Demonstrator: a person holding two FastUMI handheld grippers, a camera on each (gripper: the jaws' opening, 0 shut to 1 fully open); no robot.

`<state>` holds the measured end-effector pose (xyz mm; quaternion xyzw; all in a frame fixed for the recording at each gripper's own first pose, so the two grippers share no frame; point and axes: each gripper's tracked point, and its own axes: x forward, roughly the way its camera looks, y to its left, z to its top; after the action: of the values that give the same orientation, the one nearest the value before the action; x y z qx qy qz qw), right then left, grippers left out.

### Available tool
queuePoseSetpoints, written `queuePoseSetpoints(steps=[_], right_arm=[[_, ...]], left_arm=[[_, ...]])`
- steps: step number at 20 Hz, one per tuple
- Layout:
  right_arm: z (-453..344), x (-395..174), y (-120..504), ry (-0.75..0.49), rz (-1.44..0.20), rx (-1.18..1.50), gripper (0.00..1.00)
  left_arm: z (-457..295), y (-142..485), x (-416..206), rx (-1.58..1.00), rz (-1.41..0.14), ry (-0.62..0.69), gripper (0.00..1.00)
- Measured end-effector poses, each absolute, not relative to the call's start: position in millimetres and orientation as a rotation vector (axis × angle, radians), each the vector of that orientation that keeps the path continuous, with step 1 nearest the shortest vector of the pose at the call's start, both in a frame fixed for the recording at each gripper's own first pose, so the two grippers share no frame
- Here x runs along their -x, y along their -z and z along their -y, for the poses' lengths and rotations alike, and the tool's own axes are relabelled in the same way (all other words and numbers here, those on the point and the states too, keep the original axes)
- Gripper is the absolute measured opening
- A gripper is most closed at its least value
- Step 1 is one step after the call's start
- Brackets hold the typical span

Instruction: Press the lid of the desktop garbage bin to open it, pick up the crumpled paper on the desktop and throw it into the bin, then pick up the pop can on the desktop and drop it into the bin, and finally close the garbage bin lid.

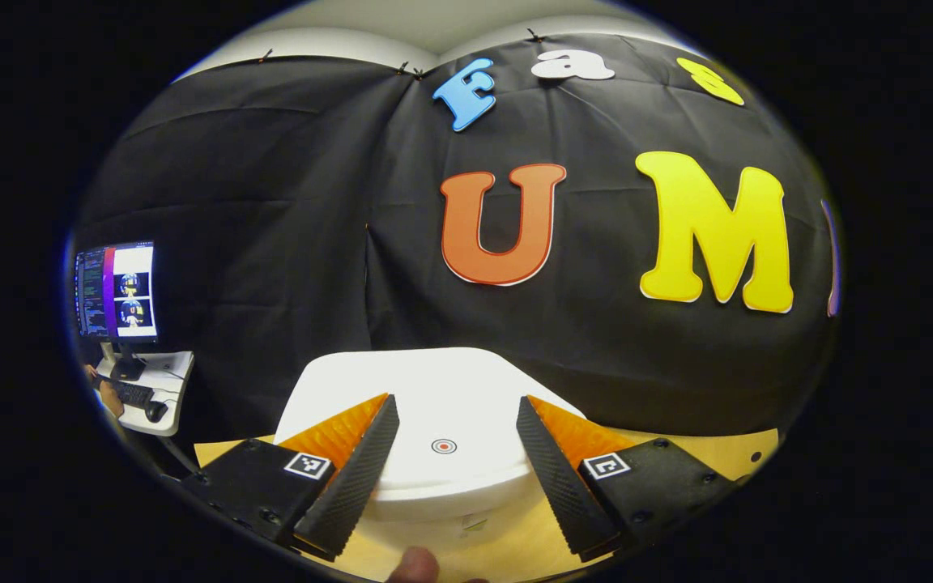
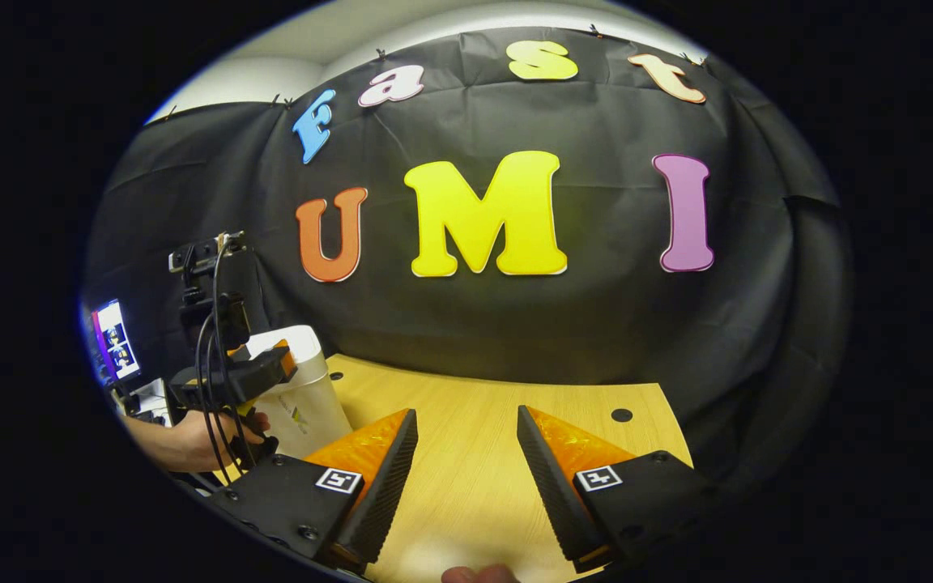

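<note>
The garbage bin (image 1: 434, 437), white with a flat lid (image 1: 450, 405) lying shut, stands at the left end of the desktop (image 2: 475, 421), close to the black cloth wall (image 2: 596, 324). A small red ring mark (image 1: 444, 446) sits on the front part of the lid, presumably the spot to press.

In the left gripper view, the left gripper (image 1: 454, 453) hangs just over the lid with its jaws spread wide and nothing between them; the ring mark lies midway between the fingers. That placement suggests the press to open the bin is being lined up; whether a finger touches the lid cannot be told. In the right gripper view the same tool appears beside the bin, held by a hand (image 2: 215, 433) with cables trailing from it.

The right gripper (image 2: 466, 461) is likewise spread open and empty, poised above bare wood well apart from the bin, probably held in reserve.

The desktop is pale wood with a few dark round holes. Neither crumpled paper nor pop can is identifiable here. To the far left, a monitor (image 1: 116, 291) stands on a small white side table (image 1: 155, 389) with a keyboard (image 1: 133, 394) and a mouse.
</note>
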<state>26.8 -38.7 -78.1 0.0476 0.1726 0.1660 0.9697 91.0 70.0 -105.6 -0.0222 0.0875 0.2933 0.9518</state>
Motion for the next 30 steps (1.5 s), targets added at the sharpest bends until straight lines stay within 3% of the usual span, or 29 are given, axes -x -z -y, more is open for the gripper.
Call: queuePoseSetpoints(steps=[10, 18, 25, 30], right_arm=[[46, -30, 43, -0.238, -0.217, -0.068, 0.8], [45, -22, 9, -0.167, -0.118, -0.076, 0.8], [57, -10, -10, -0.07, -0.04, -0.059, 0.8], [64, -5, -16, -0.009, -0.007, -0.022, 0.8]], left_arm=[[-34, 33, -80, 0.004, -0.05, -0.353, 0.98], [35, -32, -44, -0.05, 0.063, -0.032, 0.98], [70, -36, -14, 0.027, 0.061, 0.103, 0.98], [80, -34, -2, 0.038, 0.052, 0.116, 0.98]])
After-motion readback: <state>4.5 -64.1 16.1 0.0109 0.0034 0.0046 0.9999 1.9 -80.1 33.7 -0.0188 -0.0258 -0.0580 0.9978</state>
